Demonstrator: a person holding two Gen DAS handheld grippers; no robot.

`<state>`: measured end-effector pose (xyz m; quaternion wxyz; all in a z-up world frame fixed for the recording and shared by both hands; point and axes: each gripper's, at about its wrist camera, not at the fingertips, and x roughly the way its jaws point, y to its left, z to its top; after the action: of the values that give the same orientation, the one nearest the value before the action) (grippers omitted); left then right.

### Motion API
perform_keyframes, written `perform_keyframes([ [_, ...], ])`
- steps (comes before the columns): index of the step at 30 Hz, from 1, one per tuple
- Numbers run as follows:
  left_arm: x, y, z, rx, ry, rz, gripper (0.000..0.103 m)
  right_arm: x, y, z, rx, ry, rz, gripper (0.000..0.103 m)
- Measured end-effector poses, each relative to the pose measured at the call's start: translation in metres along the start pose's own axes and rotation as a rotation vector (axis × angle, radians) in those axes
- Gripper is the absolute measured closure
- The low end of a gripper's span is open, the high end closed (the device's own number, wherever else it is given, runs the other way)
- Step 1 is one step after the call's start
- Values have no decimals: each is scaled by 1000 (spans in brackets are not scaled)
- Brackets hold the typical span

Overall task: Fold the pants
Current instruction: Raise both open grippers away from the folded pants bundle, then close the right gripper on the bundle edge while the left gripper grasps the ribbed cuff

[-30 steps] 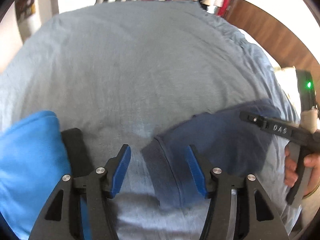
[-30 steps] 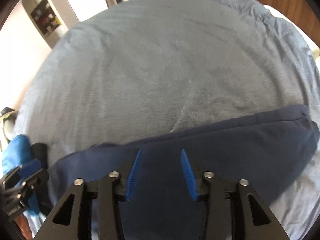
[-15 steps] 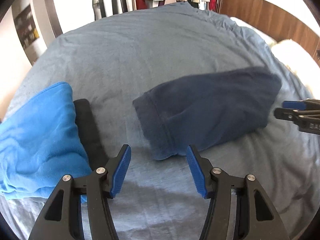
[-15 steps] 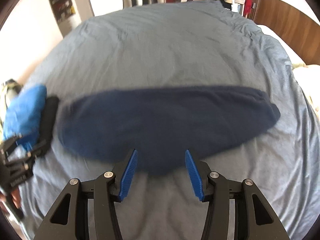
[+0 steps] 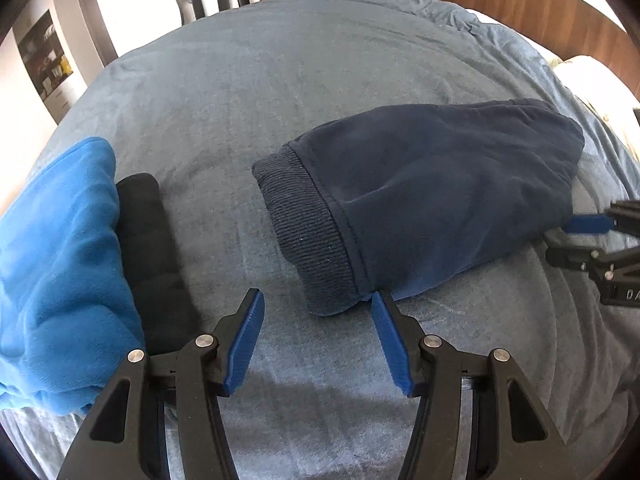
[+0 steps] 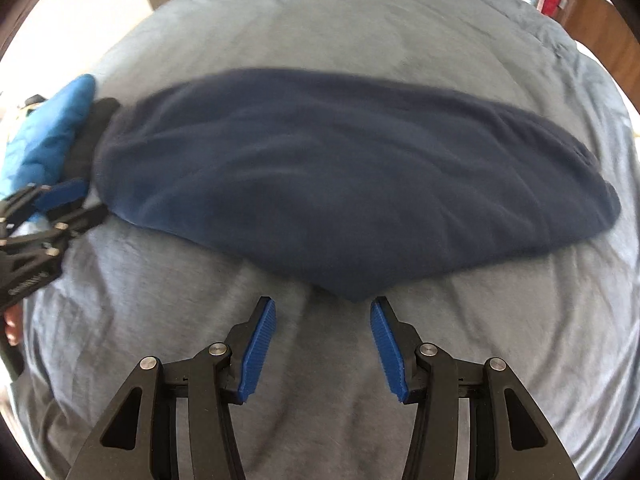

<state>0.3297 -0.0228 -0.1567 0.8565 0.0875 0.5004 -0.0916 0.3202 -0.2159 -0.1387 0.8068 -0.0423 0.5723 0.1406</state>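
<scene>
Pants (image 5: 432, 196) folded, lying flat on grey-blue bedspread (image 5: 320, 80), ribbed cuff toward left gripper (image 5: 316, 340) | left gripper: jaws wide apart, holding nothing, just before cuff | right gripper (image 6: 320, 344): jaws wide apart, holding nothing, near pants edge | blue fleece (image 5: 56, 264) and black cloth (image 5: 148, 248) beside.

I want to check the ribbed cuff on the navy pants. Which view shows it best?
The left wrist view: the ribbed cuff lies sharp and close ahead of the open left gripper. The right wrist view shows the navy pants blurred, cuff indistinct.
</scene>
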Motion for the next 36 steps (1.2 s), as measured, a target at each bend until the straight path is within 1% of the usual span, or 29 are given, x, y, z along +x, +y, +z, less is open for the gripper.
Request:
perform_keyframes([
  [5,2,0,6,-5,-16,6,50,-5,-3,15,-55,-36,2,53],
  [10,0,1,17,-29,-51,17,50,-13,-9,43,-88,-92,-1,53],
  [13,1,6,23,-51,-63,15,50,-10,-9,56,-112,-95,2,53],
  [15,3,7,26,-59,-69,15,51,-11,-6,56,-135,-85,4,53],
  [17,4,7,29,-56,-72,21,53,-7,-3,57,-153,-75,2,53],
  [20,8,6,33,-56,-71,31,56,-4,-7,52,-147,-56,9,53],
  [21,10,6,34,-60,-67,28,59,-3,-10,51,-139,-52,12,53],
  [22,11,7,34,-64,-62,19,64,-1,-11,49,-128,-45,16,53],
  [23,13,7,35,-72,-52,-1,67,1,-12,47,-118,-35,20,53],
  [24,14,8,35,-76,-46,-14,73,3,-13,46,-109,-27,23,55],
  [26,13,8,34,-78,-41,-33,78,5,-14,42,-91,-22,27,67],
  [27,12,8,33,-72,-42,-40,82,5,-15,41,-86,-18,26,75],
  [28,10,8,33,-63,-42,-43,85,5,-15,40,-83,-16,28,79],
  [30,5,8,31,-39,-35,-53,87,0,-14,38,-82,-25,29,82],
  [33,-8,7,28,5,-22,-57,88,-7,-7,32,-111,-9,7,84],
  [35,-17,6,25,45,-21,-45,88,-15,-1,27,-131,13,-7,85],
  [36,-22,5,24,73,-19,-35,88,-20,1,24,-142,12,-10,87],
])
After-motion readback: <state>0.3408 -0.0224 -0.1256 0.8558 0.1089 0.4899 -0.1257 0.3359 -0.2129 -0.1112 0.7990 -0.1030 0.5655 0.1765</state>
